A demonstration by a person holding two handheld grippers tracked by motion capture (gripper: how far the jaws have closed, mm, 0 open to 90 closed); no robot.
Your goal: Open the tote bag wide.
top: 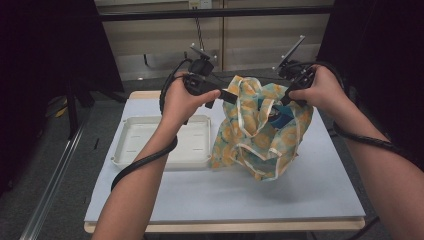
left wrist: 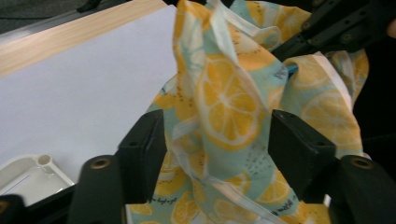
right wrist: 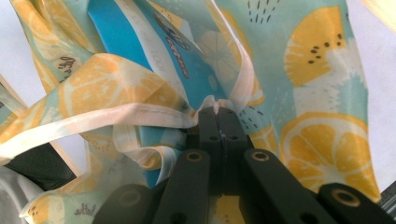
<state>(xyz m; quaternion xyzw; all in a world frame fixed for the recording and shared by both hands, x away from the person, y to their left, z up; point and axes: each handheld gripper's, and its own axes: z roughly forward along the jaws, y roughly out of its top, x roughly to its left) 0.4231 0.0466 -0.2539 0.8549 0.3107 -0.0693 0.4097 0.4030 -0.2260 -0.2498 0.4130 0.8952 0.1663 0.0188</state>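
Note:
A fabric bag (top: 260,135) printed with yellow lemon slices on pale teal hangs lifted over the middle of the table, its bottom resting on the white sheet. My right gripper (top: 286,100) is shut on the bag's white hem (right wrist: 219,114) at its upper right. At the bag's upper left, my left gripper (top: 231,96) has its jaws apart, and a fold of the bag (left wrist: 224,107) stands loosely between them. Through the bag's mouth a blue package (top: 280,117) shows, seen close up with printed lettering in the right gripper view (right wrist: 121,37).
A shallow white tray (top: 150,155) lies on the left half of the table, close to the bag; its corner (left wrist: 28,175) appears in the left gripper view. The white sheet (top: 225,195) covers the wooden tabletop. Black cables trail along both forearms.

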